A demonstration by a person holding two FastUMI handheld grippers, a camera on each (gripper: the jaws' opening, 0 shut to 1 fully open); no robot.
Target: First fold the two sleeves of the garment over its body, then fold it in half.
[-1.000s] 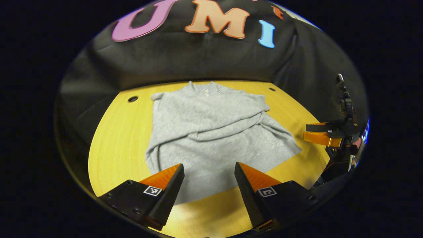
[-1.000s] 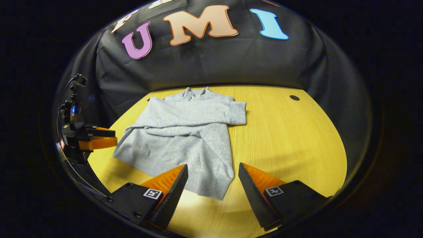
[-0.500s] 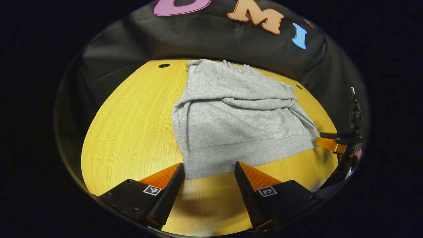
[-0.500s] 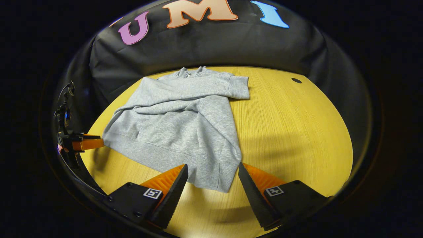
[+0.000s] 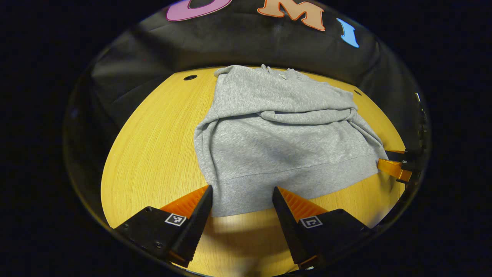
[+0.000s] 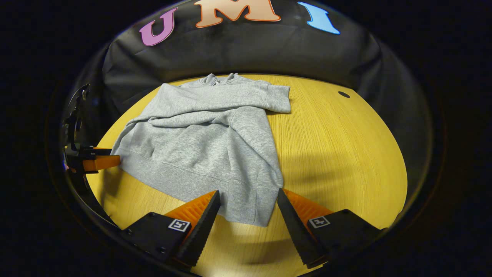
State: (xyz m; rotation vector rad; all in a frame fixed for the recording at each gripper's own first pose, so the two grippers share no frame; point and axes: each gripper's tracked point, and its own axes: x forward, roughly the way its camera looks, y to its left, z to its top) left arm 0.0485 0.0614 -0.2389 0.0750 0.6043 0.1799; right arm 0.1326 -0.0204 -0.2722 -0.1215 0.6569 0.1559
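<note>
The grey sweatshirt (image 5: 276,142) lies flat on the yellow table (image 5: 153,146), collar toward 12 o'clock at the far edge, hem toward 6 o'clock. Both sleeves are already folded across the chest, so the first part of the task looks done.

What changed in the last second is the position of the two grippers. A second ago both were held higher and further back, with the hem well away from their fingers; now they have come down to the near corners of the hem. In the left gripper view, the left gripper (image 5: 242,198) has its fingers apart, and the hem corner lies between them at 6 o'clock — not yet pinched. In the right gripper view, the right gripper (image 6: 248,204) is the same: fingers spread, the other hem corner between them, no grip.

Each gripper is seen also from the other side: the left one at 9 o'clock of the right gripper view, just beside the hem's edge, and the right one at 3 o'clock of the left gripper view, also just beside the cloth.

I judge that the half fold is about to begin — both fingers must close on the hem, then carry it toward the collar. The cloth is soft, so an uneven lift may disturb the folded sleeves.
</note>
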